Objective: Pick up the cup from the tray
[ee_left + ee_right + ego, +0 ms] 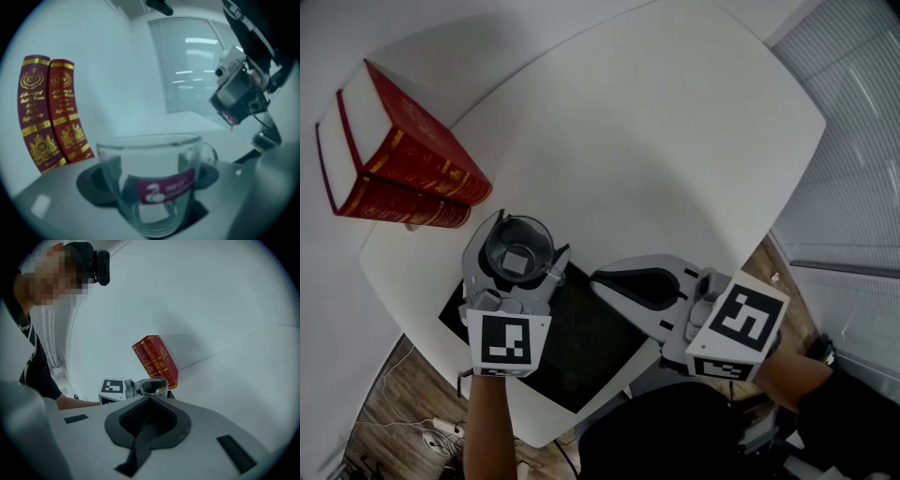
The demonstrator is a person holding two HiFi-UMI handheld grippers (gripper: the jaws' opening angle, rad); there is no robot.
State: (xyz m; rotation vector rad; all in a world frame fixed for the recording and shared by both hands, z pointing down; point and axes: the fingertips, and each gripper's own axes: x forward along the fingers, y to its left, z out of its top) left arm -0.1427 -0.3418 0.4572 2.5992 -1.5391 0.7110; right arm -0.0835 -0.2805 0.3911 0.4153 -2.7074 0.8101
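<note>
A clear glass cup (pixel 517 247) with a red label (pixel 164 188) stands upright between the jaws of my left gripper (pixel 521 242). Both jaws hug its sides, so the gripper is shut on it. The cup is over the far left corner of the black tray (pixel 581 349). Whether its base touches the tray I cannot tell. My right gripper (pixel 598 276) hovers over the tray's right side, to the right of the cup. Its jaws are shut with nothing between them, and they point toward the cup (pixel 153 386).
Two red books with gold print (pixel 403 159) stand at the table's left edge, just beyond the cup. The white table (pixel 656 141) stretches away behind. The tray lies at the near edge, with wooden floor and cables (pixel 403 431) below.
</note>
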